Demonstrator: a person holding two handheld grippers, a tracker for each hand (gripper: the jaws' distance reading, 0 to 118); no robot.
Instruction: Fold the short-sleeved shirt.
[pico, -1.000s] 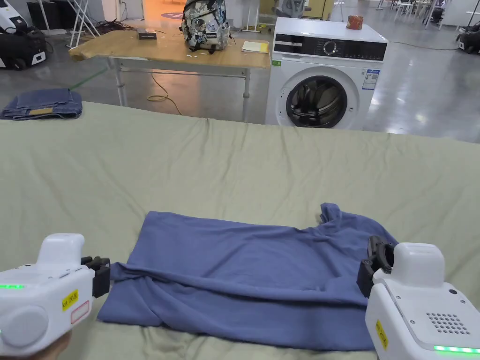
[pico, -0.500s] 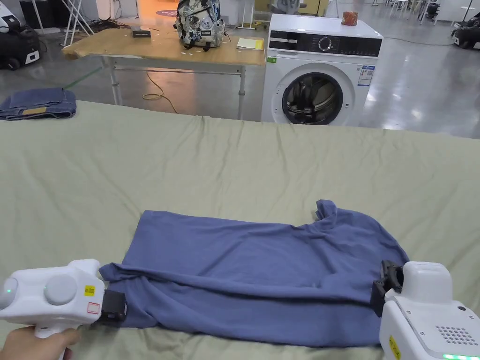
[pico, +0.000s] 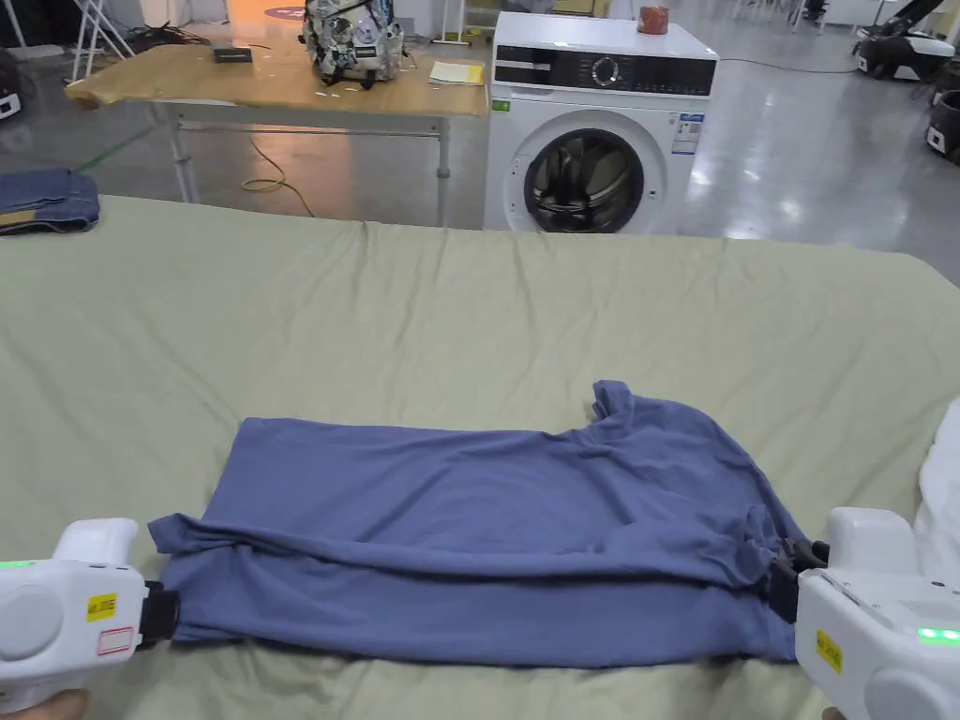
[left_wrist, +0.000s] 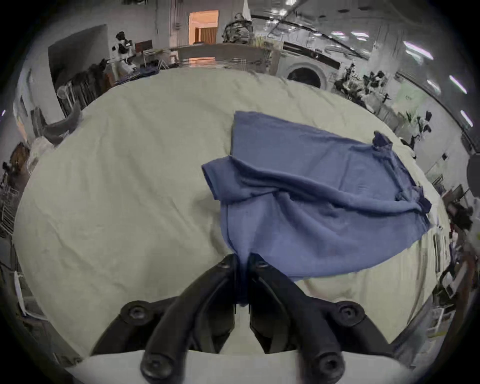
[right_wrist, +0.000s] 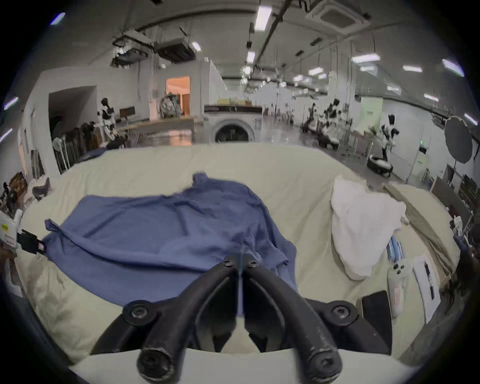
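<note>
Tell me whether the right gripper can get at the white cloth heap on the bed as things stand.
Probably not yet. The right gripper is shut on the blue shirt, so it would have to let go first. Otherwise the way looks free: the white cloth heap lies just beside it on the bed.

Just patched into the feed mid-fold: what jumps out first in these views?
The blue shirt lies stretched sideways on the olive-green sheet, near its front edge, a long fold running across it. The left claw is shut on its left end and the right claw on its right end, cloth pinched between each pair of jaws. Beyond the sheet stands a white washing machine, its round door facing the camera.
</note>
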